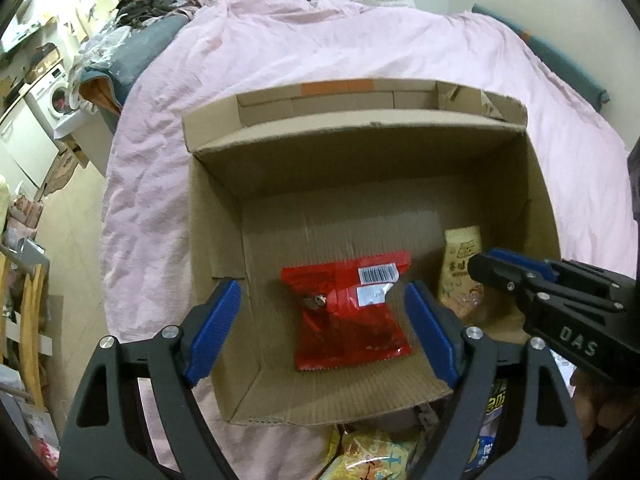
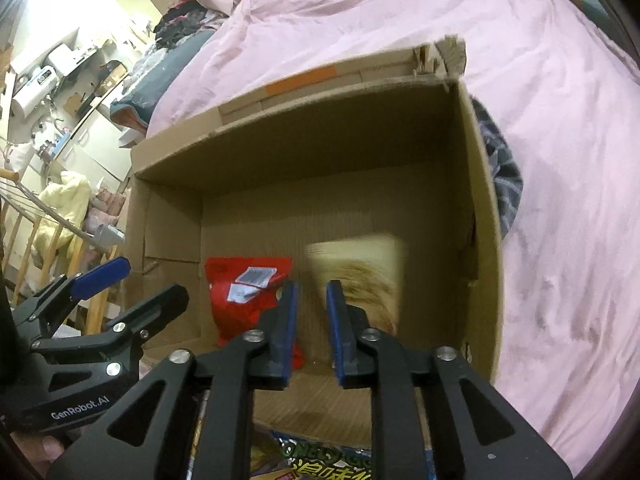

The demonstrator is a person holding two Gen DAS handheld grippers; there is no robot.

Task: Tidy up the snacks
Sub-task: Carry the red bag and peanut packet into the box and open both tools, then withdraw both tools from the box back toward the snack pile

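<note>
Inside open brown cardboard box (image 1: 224, 240), red foil snack packet (image 1: 348, 312) lies flat on floor; beige snack pouch (image 1: 460, 268) beside it, near right wall, blurred in right view. Left gripper (image 1: 322, 322) wide open, empty. Right gripper (image 2: 311, 300) partly open, holding nothing. Box sits on pink quilt (image 1: 280, 52).

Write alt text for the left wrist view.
An open left gripper hovers over a cardboard box on a pink bedspread, a red snack packet lying inside. A beige packet sits beside it, under the right gripper.
</note>
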